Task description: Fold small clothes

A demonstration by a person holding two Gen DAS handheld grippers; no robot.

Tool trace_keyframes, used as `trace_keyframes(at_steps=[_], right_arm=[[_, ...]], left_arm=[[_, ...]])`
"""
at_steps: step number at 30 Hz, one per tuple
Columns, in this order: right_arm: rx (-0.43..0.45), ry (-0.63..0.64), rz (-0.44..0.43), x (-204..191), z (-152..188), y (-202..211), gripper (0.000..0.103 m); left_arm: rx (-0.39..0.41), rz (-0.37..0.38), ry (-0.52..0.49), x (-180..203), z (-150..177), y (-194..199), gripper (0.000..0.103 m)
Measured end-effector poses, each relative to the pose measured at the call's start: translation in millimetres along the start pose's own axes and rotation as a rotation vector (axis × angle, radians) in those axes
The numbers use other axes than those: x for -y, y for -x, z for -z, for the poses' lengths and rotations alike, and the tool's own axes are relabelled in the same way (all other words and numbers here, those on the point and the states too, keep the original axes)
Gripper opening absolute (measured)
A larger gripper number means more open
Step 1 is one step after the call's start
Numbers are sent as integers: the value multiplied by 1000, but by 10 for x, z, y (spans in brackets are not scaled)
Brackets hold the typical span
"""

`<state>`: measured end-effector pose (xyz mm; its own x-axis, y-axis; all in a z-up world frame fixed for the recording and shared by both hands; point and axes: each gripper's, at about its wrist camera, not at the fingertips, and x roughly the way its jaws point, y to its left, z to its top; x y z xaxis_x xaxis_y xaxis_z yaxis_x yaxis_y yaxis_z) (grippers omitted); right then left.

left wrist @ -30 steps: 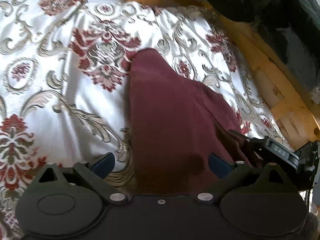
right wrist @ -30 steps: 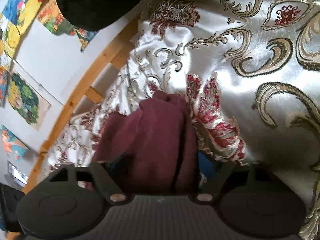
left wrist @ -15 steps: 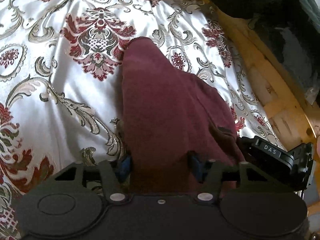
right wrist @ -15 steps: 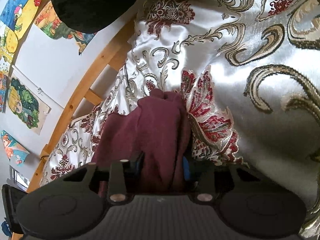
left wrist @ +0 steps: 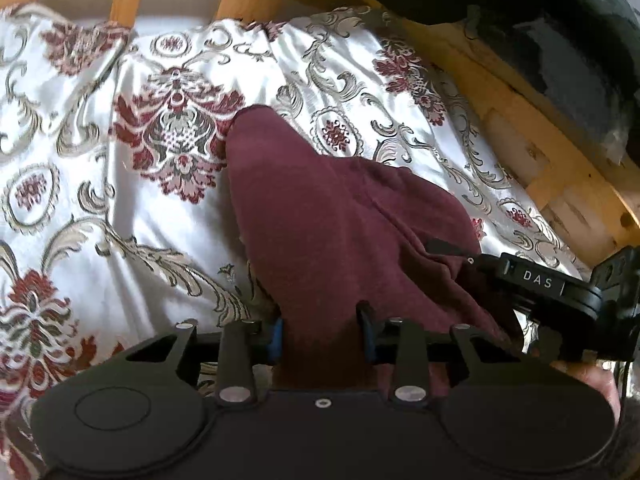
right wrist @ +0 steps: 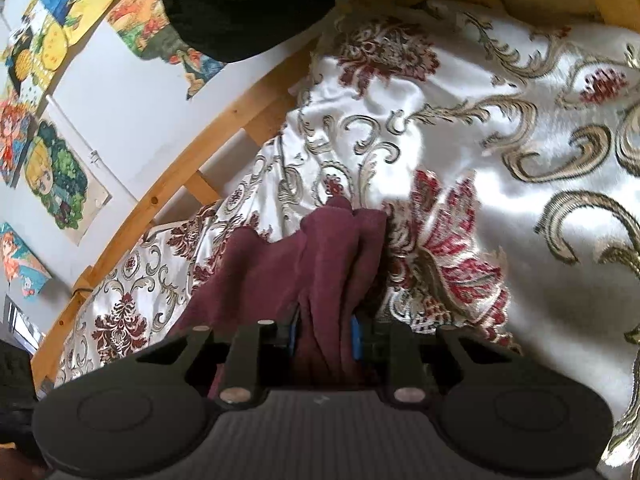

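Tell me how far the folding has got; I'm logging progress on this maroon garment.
Done: both grips are made. The left hand-held gripper and the right hand-held gripper are each shut on the maroon garment. In hand: its near edge is gathered, the rest on the patterned bedspread. Left: no finished fold shows.

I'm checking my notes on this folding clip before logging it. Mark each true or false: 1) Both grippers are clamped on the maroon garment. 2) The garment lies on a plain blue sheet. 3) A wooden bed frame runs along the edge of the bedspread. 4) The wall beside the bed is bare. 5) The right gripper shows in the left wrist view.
1) True: the left gripper and the right gripper are each shut on the maroon garment.
2) False: it lies on a white bedspread with red and gold floral patterns.
3) True: the wooden bed frame borders it.
4) False: colourful pictures hang there.
5) True: it shows there, marked DAS.
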<state>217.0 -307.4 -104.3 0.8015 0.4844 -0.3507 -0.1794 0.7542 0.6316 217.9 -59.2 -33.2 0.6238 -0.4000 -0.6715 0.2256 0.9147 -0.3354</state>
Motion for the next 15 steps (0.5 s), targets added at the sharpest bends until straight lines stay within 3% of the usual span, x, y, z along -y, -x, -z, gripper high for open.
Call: trace_keyframes(at_steps=[7,15], right_arm=[[37,66,-30,-204,0,122,26],[135,280,-72,-686,93,240,26]], left_arm=[[51,-26,-84,131,9,204,35],[190,-20,-180,49,123,496,35]])
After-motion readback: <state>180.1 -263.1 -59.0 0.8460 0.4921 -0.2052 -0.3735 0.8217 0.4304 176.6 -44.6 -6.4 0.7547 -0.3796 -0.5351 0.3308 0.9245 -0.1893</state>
